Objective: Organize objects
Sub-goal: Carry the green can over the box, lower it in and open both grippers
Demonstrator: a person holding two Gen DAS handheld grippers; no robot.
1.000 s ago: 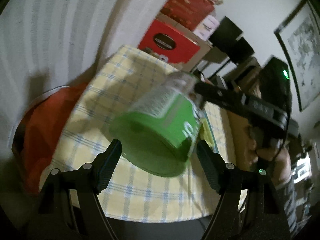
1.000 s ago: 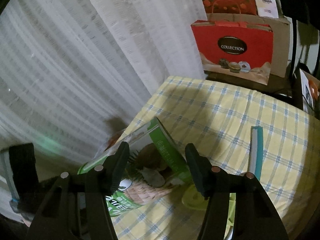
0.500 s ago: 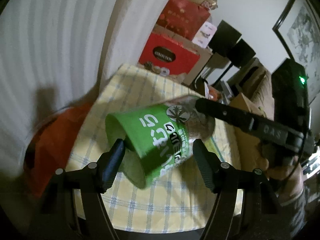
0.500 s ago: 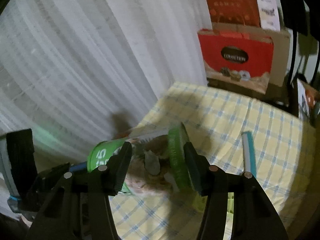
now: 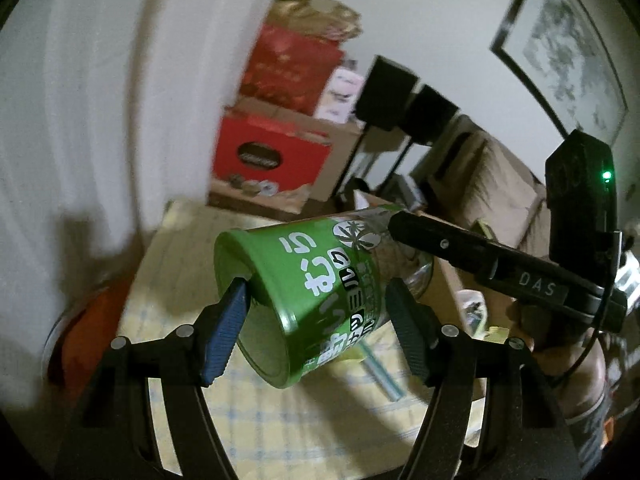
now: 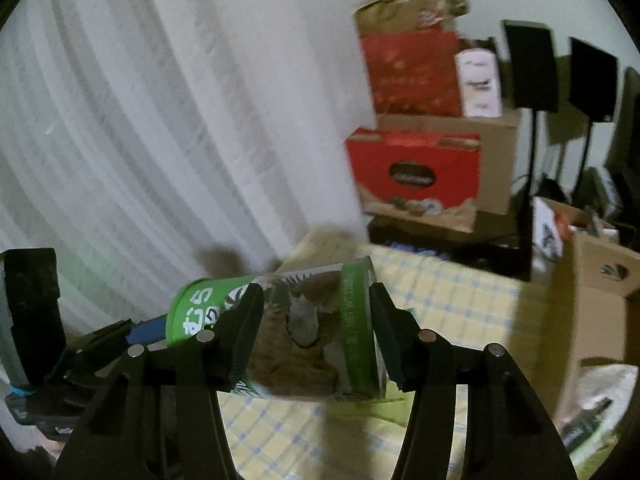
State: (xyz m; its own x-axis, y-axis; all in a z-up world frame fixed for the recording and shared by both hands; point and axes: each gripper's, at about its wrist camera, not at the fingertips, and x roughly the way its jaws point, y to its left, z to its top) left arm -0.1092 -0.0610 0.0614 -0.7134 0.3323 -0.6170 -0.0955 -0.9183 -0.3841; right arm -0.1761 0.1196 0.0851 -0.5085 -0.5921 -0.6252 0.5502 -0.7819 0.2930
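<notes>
1. Green snack can point(image 5: 320, 300) is held in the air above the bench point(image 5: 280, 420), lying roughly on its side; it touches no surface.
2. Right gripper point(image 6: 316, 332) is clamped across the can's body near the lidded end; a finger presses either side of the printed label, and the green band point(image 6: 356, 320) sits just inside the right-hand finger.
3. Left gripper point(image 5: 320, 336) stands apart, its jaws straddling the can's base end; the blue-padded left finger point(image 5: 224, 336) appears to touch the rim, while the other finger shows a gap; not a grip as far as I can judge.
4. Handling, as judgement: thin-walled cylinder, likely light; the glossy printed wrap looks slick; a hard squeeze at mid-body might dent it.
5. Best hold: across the body close to the rimmed ends, where the wall should be stiffest; pads square to the curve so that it does not roll out.
6. Checked yellow cloth covers the bench; a red box point(image 6: 412, 172) stands beyond its far edge; a cardboard box point(image 6: 592, 304) sits at the right edge.
</notes>
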